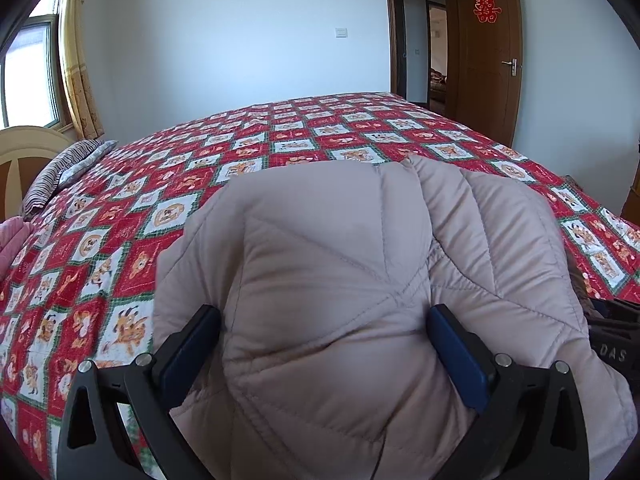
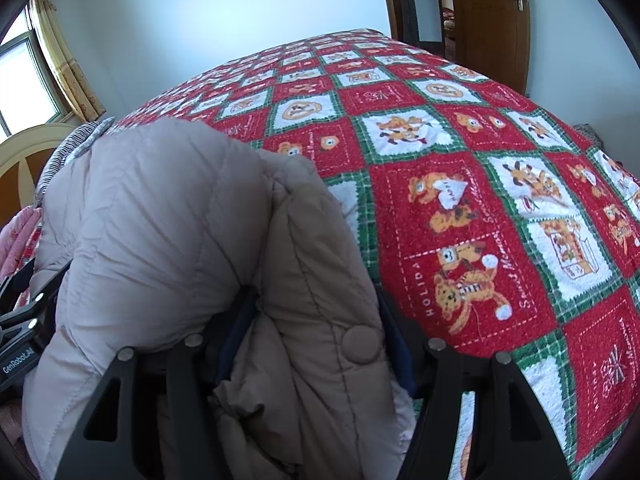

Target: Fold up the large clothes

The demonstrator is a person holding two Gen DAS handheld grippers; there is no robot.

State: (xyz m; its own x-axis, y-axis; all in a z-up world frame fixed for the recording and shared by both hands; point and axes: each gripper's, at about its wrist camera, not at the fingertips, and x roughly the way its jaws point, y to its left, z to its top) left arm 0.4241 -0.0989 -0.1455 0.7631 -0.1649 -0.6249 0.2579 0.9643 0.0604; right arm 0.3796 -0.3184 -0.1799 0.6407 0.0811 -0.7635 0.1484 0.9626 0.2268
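Bed [image 1: 304,148] under a red cartoon-print cover fills the room. My beige quilted coat [image 1: 340,264] lies bunched on its near edge. Left gripper [image 1: 324,344] stands wide, a puffy fold between its fingers. Right gripper [image 2: 316,344] straddles the snap-button edge; whether its fingers press I cannot tell.

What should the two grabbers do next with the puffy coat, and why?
Probably open a little wider and back away. The coat already lies bunched in a folded bundle on the bedspread, and both the left gripper and right gripper straddle it with thick padding between their fingers.
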